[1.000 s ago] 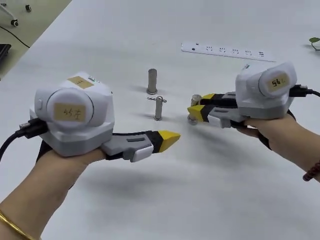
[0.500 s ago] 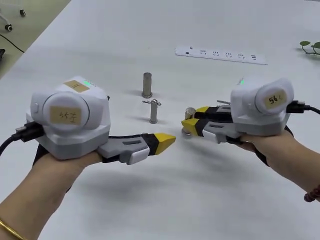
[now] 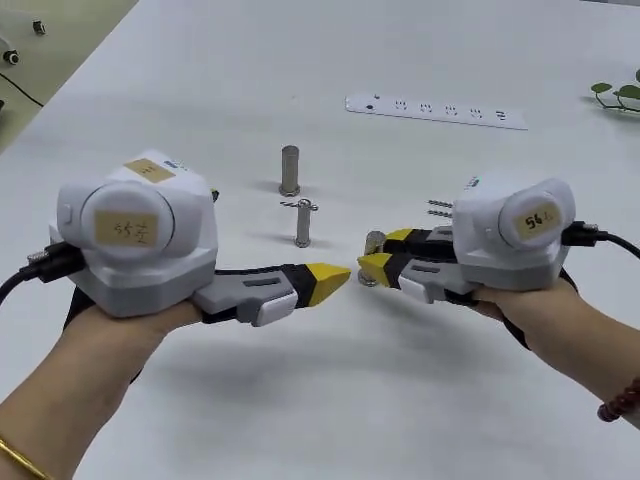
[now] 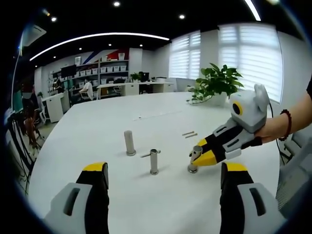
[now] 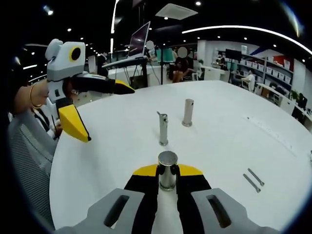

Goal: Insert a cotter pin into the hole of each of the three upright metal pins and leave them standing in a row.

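Three upright metal pins are on the white table (image 3: 330, 400). The far pin (image 3: 290, 170) (image 4: 128, 142) (image 5: 187, 112) is bare. A cotter pin sits through the top of the middle pin (image 3: 303, 222) (image 4: 154, 161) (image 5: 163, 128). My right gripper (image 3: 378, 264) (image 5: 167, 177) is shut on the third pin (image 3: 373, 243) (image 4: 194, 158) (image 5: 167, 161), which stands upright with its foot at the table, right of the middle pin. My left gripper (image 3: 335, 280) (image 4: 165, 168) is open and holds nothing, just in front of the middle pin. Two loose cotter pins (image 3: 440, 207) (image 4: 189, 133) (image 5: 253, 179) lie beyond the right gripper.
A white power strip (image 3: 435, 110) lies at the far side of the table. A potted plant (image 3: 620, 92) (image 4: 217, 83) stands at the far right edge. Bare table stretches in front of both grippers. Desks and seated people are in the room behind.
My right gripper has drawn the held pin nearer to me, relative to the middle pin. The left gripper has kept its place. The head camera has shifted a little.
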The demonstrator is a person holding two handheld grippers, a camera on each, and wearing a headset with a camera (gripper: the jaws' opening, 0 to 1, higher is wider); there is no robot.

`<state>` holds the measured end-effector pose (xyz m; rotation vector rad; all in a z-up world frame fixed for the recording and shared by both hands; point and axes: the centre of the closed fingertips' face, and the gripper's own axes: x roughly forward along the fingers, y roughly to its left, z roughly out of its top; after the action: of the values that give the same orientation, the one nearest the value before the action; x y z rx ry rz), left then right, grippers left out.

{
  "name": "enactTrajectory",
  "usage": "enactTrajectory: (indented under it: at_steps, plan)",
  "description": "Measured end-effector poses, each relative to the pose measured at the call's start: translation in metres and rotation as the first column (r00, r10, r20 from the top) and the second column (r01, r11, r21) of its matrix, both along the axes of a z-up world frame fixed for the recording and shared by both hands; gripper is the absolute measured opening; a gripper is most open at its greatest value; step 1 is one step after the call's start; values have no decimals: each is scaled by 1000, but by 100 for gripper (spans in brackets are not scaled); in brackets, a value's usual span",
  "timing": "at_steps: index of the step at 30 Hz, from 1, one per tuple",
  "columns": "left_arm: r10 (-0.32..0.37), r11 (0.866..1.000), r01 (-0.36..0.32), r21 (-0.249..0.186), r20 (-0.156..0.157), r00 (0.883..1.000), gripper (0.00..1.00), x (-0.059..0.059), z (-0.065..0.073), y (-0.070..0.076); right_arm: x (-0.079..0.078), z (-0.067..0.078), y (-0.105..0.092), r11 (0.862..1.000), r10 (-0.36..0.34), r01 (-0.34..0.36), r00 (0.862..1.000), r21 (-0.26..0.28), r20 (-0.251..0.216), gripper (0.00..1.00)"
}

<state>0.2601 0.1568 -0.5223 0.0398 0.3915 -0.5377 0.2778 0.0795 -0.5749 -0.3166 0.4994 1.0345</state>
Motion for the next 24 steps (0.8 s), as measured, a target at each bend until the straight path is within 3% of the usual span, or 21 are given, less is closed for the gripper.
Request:
enactTrajectory:
  at_steps: [6, 9, 15, 18, 24]
  plan:
    - [-6, 1000, 6, 4, 1, 1000, 95, 0, 1, -1, -2, -1, -2, 1000, -12, 13, 1000, 7, -4, 8]
    - [-18, 1000, 18, 17, 18, 1000, 96, 0, 4, -3, -1, -1, -3, 1000, -10, 10, 1000, -1, 4, 8]
    - [-29, 999, 29, 21, 3, 1000, 98, -1, 1, -6, 0, -2, -4, 1000, -6, 6, 1000, -20, 8, 9]
    - [-31, 999, 31, 20, -7, 1000, 99, -2, 0, -8, -1, -2, -7, 1000, -17, 17, 1000, -20, 5, 17]
    - [-35, 999, 36, 22, -10, 999, 99, -2, 0, -9, -5, 1, -17, 999, -15, 16, 1000, -33, 9, 20]
